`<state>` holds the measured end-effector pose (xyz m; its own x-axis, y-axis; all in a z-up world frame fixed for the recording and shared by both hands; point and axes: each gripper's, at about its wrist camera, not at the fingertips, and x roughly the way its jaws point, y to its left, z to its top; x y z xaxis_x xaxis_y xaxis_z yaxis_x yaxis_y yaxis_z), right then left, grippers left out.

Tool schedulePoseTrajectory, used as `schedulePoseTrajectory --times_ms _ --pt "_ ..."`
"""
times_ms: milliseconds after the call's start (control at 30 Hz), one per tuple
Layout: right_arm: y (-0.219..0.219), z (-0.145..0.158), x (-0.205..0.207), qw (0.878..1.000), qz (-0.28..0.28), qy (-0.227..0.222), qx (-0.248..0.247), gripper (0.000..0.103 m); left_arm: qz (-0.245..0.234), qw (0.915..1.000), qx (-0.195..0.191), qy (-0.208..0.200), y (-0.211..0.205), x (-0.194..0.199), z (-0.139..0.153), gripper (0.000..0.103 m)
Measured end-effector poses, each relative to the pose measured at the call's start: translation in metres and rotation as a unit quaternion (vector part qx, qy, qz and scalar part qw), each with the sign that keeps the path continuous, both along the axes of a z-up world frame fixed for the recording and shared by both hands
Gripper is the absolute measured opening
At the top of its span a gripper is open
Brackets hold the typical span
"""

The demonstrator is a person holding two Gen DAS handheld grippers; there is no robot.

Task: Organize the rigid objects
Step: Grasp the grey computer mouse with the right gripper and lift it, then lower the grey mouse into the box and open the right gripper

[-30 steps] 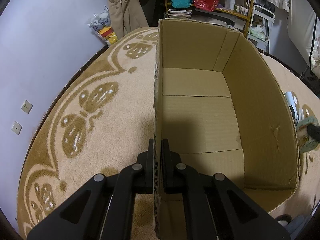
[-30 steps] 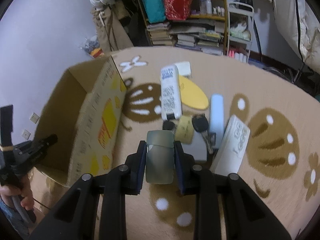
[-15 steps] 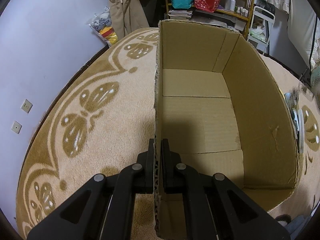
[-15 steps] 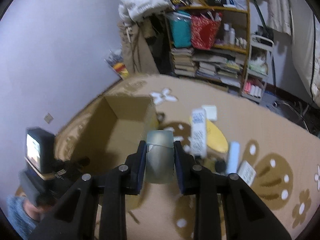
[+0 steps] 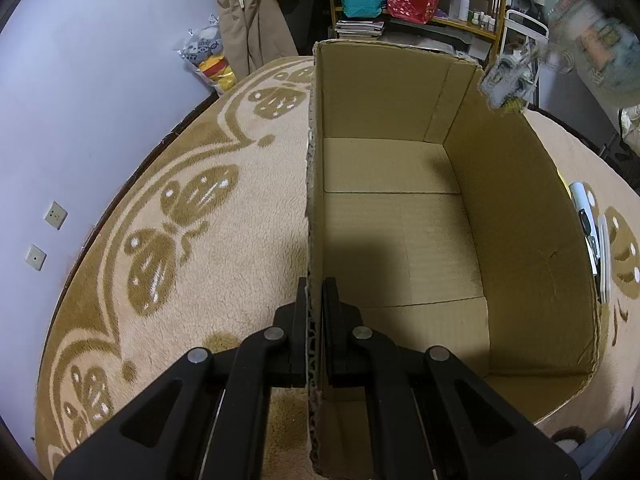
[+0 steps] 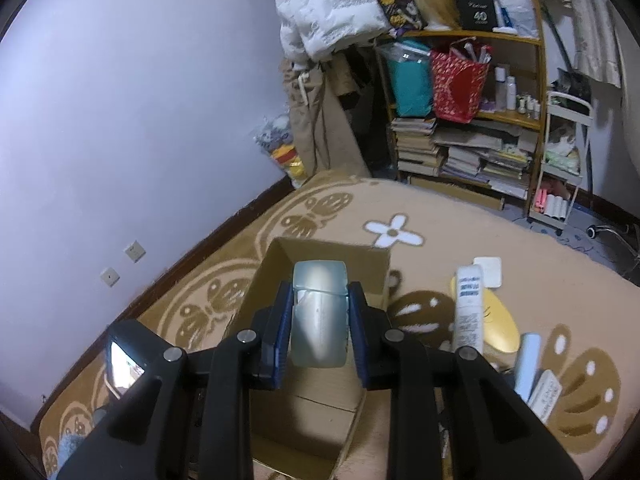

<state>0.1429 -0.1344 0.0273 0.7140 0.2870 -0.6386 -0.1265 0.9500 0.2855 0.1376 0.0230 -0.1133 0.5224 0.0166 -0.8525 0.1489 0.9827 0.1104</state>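
We find the box [image 5: 400, 248] to be matt, raw corrugated cardboard, the rug [image 5: 224, 240] a fuzzy pile cloth, the gripper fingers [image 6: 276, 336] matt black plastic, and the small held case [image 6: 319, 312] smooth, silvery and glossy.

Beige rug [image 6: 500, 236] with brown butterfly and white flower motifs. Lilac wall [image 6: 140, 100] bearing two sockets [image 6: 135, 251]. Wooden shelf unit [image 6: 536, 92]: teal bag [image 6: 412, 80], red patterned bag [image 6: 456, 84], small bottles, stacked books [image 6: 460, 156]. White puffer jacket [image 6: 324, 4] draped beside it. White trolley [image 6: 564, 168] at right.
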Motion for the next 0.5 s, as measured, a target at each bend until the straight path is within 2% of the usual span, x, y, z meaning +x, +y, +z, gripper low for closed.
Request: schedulePoseTrajectory --times_ms 300,500 --pt "0.019 -0.049 0.013 0.998 0.018 0.062 -0.007 0.029 -0.001 1.0000 0.000 -0.002 0.000 -0.001 0.002 0.005" --pt "0.028 -0.070 0.017 0.996 0.017 0.090 -0.021 0.029 0.001 1.0000 -0.004 0.000 0.001 0.001 0.002 0.005"
